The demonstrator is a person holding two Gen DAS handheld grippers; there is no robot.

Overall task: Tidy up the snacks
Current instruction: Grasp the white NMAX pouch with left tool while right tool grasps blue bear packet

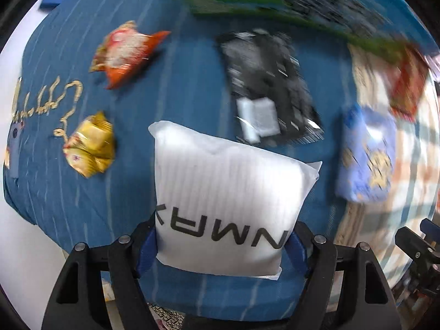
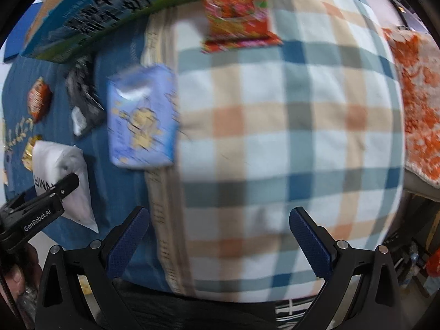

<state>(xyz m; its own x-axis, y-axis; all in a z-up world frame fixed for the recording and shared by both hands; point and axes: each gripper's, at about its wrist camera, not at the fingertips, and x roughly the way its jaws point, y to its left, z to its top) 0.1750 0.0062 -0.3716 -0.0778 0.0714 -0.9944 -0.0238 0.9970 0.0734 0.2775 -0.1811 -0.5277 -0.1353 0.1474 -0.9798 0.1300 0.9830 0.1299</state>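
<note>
Since the white pouch (image 1: 220, 200) looks puffed and pillowy, I judge it light, soft and easy to crush, with a smooth film that may slip; the best hold is across its near end, just below the black lettering, where the sides give a little without bursting the seal. It lies on the blue striped cloth (image 1: 187, 88) in the near middle of the left wrist view, plain white with faint ribbing and bold black letters across its near end. The left tongs (image 1: 220, 250) stand half open with the pouch between their blue pads, which sit against its two sides; whether they press firmly yet I cannot tell, so I treat it as bracketed, not gripped. The right tongs (image 2: 220, 244) gape wide and hold nothing, hanging over the checked cloth (image 2: 288, 137) to the right. Farther off lie an orange-red packet (image 1: 126, 52) and a crumpled yellow packet (image 1: 90, 145) at left, a black packet (image 1: 269, 82) in the middle, and a pale blue packet (image 1: 365, 154) at right, at the seam of the two cloths. A red packet (image 2: 236, 8) rests at the far edge, beside a blue-and-green box (image 2: 104, 8).
</note>
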